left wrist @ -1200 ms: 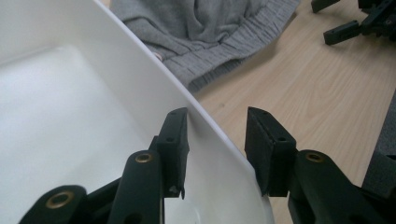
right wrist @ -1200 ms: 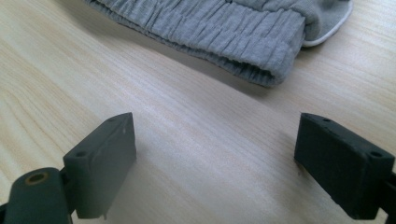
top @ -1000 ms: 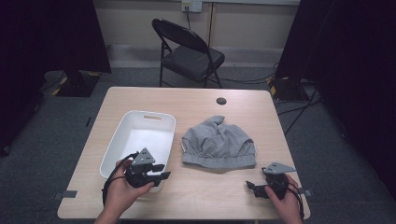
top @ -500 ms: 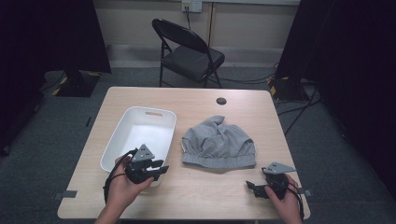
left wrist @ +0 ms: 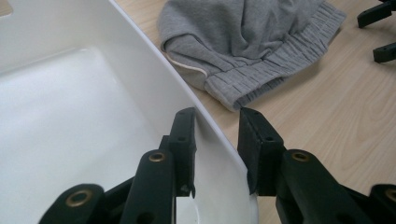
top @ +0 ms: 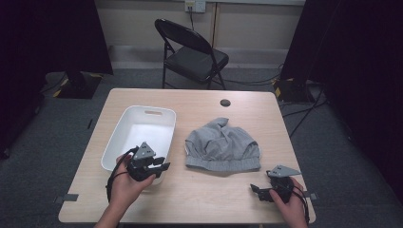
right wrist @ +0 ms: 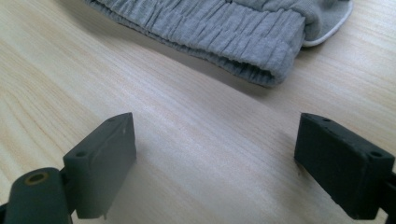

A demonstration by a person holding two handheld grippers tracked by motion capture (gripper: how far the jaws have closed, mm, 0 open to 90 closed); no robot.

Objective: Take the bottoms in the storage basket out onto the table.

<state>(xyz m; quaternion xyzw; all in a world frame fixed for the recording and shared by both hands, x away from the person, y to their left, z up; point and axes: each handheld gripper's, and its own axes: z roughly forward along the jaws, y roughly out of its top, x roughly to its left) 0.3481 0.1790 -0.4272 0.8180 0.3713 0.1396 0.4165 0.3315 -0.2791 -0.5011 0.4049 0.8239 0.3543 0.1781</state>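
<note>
A white plastic bin (top: 142, 110) lies on the left half of the wooden table (top: 199, 199). A crumpled grey garment (top: 223, 145) with a ribbed hem lies to its right. My left gripper (top: 159, 166) sits at the bin's near right corner. In the left gripper view, one jaw is inside the bin and the other outside. The jaws have just been closing, and my left gripper (left wrist: 217, 112) now pinches the rim (left wrist: 154, 60). My right gripper (top: 254, 192) rests near the table's front right, and my right gripper (right wrist: 215, 119) is open and empty, short of the garment's hem (right wrist: 224, 23).
A black folding chair (top: 195, 52) stands behind the table. A small dark round disc (top: 225, 102) sits in the tabletop near the far edge. Cables run across the floor at the right. The right gripper's fingertips (left wrist: 378, 28) show at the far corner of the left gripper view.
My left gripper has edged a little farther up onto the bin's near right corner, and its jaws have narrowed around the rim. The right gripper, the garment and the bin have stayed put.
</note>
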